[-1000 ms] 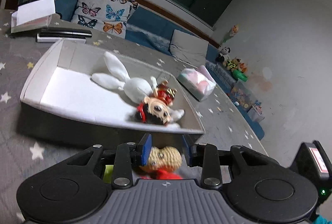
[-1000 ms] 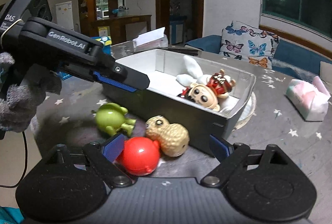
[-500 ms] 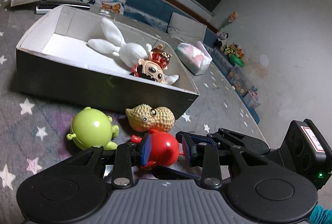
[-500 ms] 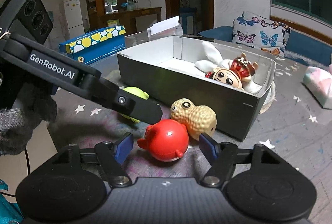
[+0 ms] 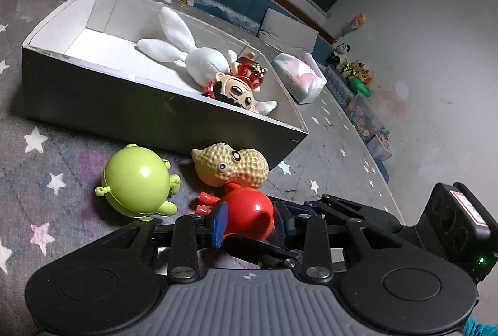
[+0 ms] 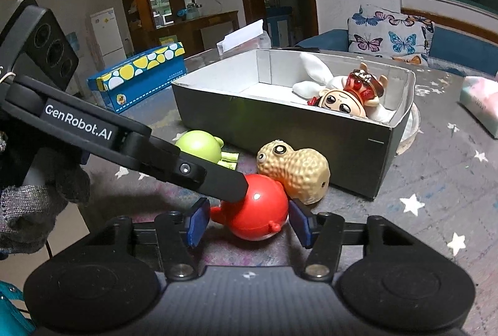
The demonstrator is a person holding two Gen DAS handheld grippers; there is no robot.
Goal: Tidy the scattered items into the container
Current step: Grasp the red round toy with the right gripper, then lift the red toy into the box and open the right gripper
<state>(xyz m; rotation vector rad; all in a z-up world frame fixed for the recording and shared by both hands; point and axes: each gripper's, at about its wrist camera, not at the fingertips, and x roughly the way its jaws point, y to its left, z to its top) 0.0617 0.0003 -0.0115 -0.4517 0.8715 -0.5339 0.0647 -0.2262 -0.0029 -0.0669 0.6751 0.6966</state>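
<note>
Three toys lie loose on the mat: one red toy (image 6: 253,216), one peanut (image 6: 295,172), one green toy (image 5: 135,180). The red one sits between the right gripper's (image 6: 249,222) jaws, which have just been closing; the pads look barely clear of it. The left gripper (image 5: 249,222) straddles it too, contact unclear. Beyond, one box (image 6: 280,133) holds two toys, a rabbit (image 5: 186,55) and a doll (image 5: 236,90).

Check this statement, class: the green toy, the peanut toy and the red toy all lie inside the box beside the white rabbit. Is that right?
Not right. The green toy, peanut toy and red toy lie outside the box, on the starred cloth before it, as the left wrist view shows. Only the white rabbit is inside.
</note>
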